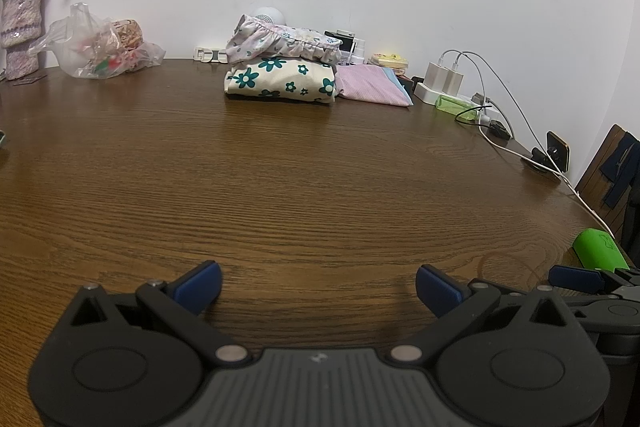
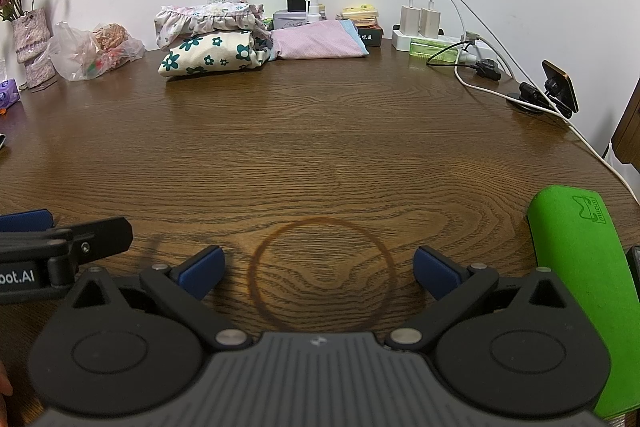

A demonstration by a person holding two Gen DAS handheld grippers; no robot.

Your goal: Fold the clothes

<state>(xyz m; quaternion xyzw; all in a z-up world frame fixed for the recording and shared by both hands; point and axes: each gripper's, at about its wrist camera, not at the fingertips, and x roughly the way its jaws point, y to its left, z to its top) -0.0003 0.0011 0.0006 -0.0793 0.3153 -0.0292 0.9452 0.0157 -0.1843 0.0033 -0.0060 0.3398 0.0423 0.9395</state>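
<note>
Right now I hold both grippers, left gripper (image 1: 318, 287) and right gripper (image 2: 319, 273), low over the near tabletop (image 1: 320, 167), jaws spread, empty. Far across sit the flowered folded cloth (image 1: 280, 79) under a ruffled garment (image 1: 286, 43): soft, light, floppy; I'd pinch hems or corners.

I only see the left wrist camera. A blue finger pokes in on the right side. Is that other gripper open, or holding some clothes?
Observer: The right gripper is open and empty, with only bare table between its fingers.
Operator: What's the green thing next to it?
Observer: A long green case lying flat to that gripper's right, with a logo pressed into its top.
Operator: Is there anything on the far left I can't see?
Observer: A purple packet sits at the table's left edge, in front of the vase.
</note>
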